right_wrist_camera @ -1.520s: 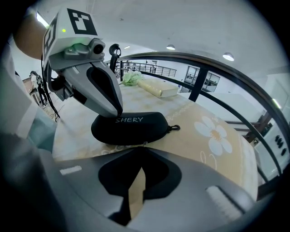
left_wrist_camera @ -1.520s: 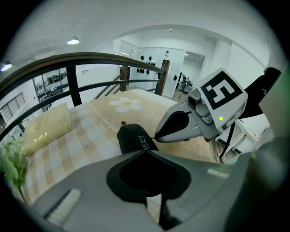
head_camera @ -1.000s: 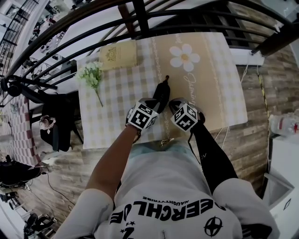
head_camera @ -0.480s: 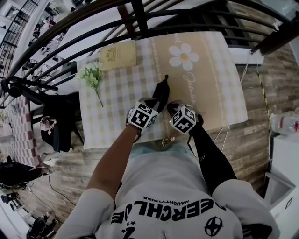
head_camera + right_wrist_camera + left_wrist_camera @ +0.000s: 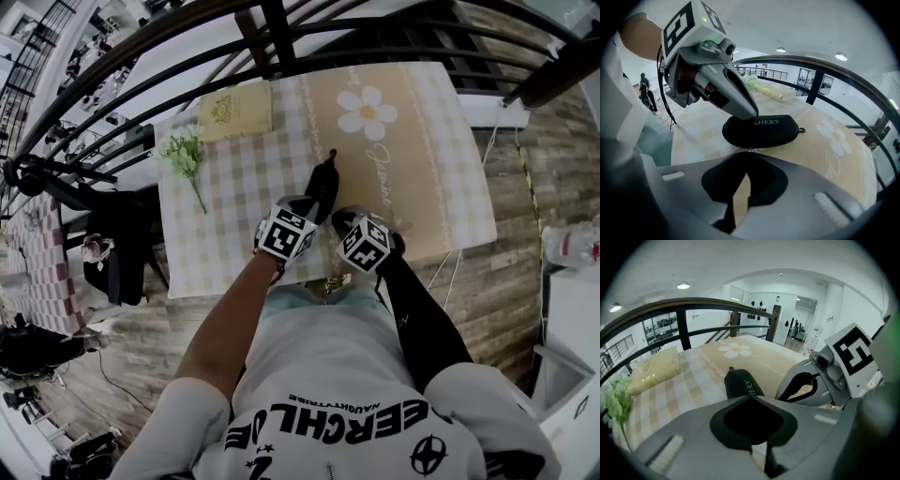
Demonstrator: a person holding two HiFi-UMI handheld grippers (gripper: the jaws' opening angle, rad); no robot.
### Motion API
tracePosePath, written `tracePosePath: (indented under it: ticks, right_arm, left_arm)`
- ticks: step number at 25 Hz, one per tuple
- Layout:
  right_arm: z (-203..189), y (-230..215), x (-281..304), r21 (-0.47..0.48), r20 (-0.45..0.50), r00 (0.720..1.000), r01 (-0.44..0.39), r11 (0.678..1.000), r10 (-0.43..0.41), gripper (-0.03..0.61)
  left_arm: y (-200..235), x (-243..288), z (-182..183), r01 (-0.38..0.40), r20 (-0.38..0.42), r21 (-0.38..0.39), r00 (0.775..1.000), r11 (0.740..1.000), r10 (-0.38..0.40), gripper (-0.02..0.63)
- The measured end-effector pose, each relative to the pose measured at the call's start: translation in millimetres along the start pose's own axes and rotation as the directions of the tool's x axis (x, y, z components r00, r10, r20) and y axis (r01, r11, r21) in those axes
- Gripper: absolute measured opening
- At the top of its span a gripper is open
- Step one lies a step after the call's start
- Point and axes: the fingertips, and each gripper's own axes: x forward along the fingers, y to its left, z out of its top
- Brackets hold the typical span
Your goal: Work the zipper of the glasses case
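1. A surface [image 5: 234, 187] under a beige-and-white checked cloth; its right part is plain tan, printed with a white daisy [image 5: 367, 111].
2. A sprig of green and white flowers [image 5: 186, 155] lies on the cloth's left part.
3. A pale yellow packet [image 5: 236, 111] with a gold emblem sits at the far edge.
4. A dark railing [image 5: 187, 56] curves beyond the surface.
5. Wood-plank floor [image 5: 506, 272] lies around it.

Wood-plank floor [image 5: 548, 187], black railing [image 5: 279, 37]

A cloth-covered table [image 5: 230, 234] bears a black glasses case [image 5: 324, 183], a green flower sprig [image 5: 185, 152] and a yellow packet [image 5: 236, 111].
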Motion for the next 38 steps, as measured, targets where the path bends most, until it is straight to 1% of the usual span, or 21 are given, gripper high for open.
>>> tracePosePath:
  ticks: [3,4,6,8,9,12,18,20,22,24,25,27,29,31,35,38]
  right_arm:
    - [1,-1,-1,-0.004,0.007,1.000,0.003,1.000,-0.003,0.030]
    - [1,-2,-1,-0.005,0.011,1.000,0.004,1.000,-0.004,0.029]
    - [-1,-7,-3,-0.005,0.015,1.000,0.013,1.000,-0.013,0.029]
    - [-4,-15,-5,-0.004,0.017,0.999,0.028,1.000,-0.028,0.029]
    - [-4,-19,-7,-0.005,0.018,0.999,0.036,0.999,-0.036,0.030]
    - [-5,-34,-11,-0.013,0.021,0.998,0.065,0.998,-0.065,0.029]
    - [-7,-72,-18,-0.029,0.014,0.993,0.118,0.993,-0.118,0.030]
    - [-11,-77,-18,-0.040,0.000,0.994,0.110,0.993,-0.110,0.029]
    - [-16,-78,-16,-0.051,-0.014,0.995,0.099,0.994,-0.100,0.029]
    - [-21,-78,-14,-0.051,-0.018,0.995,0.100,0.994,-0.101,0.029]
    - [-22,-78,-14,-0.050,-0.018,0.995,0.101,0.994,-0.102,0.030]
    - [-22,-79,-11,-0.049,-0.017,0.995,0.099,0.994,-0.100,0.030]
    - [-22,-80,-10,-0.051,-0.019,0.995,0.093,0.994,-0.094,0.030]
    - [-23,-79,-10,-0.053,-0.019,0.996,0.083,0.995,-0.084,0.029]
    - [-23,-78,-12,-0.050,-0.012,0.997,0.073,0.996,-0.073,0.029]
    - [-23,-76,-13,-0.049,-0.010,0.998,0.068,0.996,-0.069,0.029]
  left_arm:
    - [3,-2,-1,-0.062,0.029,0.025,0.998,0.998,0.062,0.105]
    - [6,-4,-3,-0.082,0.031,0.030,0.996,0.996,0.081,0.119]
    - [8,-8,-11,-0.093,0.024,0.012,0.995,0.996,0.093,0.123]
    - [4,-12,-18,-0.075,0.009,-0.018,0.997,0.997,0.075,0.123]
    - [0,-12,-21,-0.062,0.005,-0.016,0.998,0.998,0.062,0.123]
    - [-15,-5,-20,-0.022,0.003,0.031,1.000,0.999,0.022,0.121]
    - [-47,16,-2,0.061,0.002,0.102,0.998,0.993,-0.061,0.121]
    - [-46,18,8,0.048,0.013,0.118,0.999,0.992,-0.050,0.121]
    - [-37,17,20,0.015,0.038,0.124,0.999,0.992,-0.020,0.121]
    - [-28,18,32,-0.009,0.049,0.146,0.999,0.989,0.002,0.121]
    - [-25,21,35,-0.017,0.042,0.167,0.999,0.986,0.010,0.121]
    - [-20,28,34,-0.019,0.003,0.198,1.000,0.980,0.019,0.117]
    - [-19,35,28,-0.009,-0.025,0.170,1.000,0.985,0.013,0.111]
    - [-18,36,25,-0.007,-0.024,0.138,1.000,0.990,0.011,0.109]
    - [-20,36,25,-0.009,-0.034,0.172,0.999,0.985,0.015,0.109]
    - [-19,36,25,-0.001,-0.032,0.161,0.999,0.987,0.006,0.109]
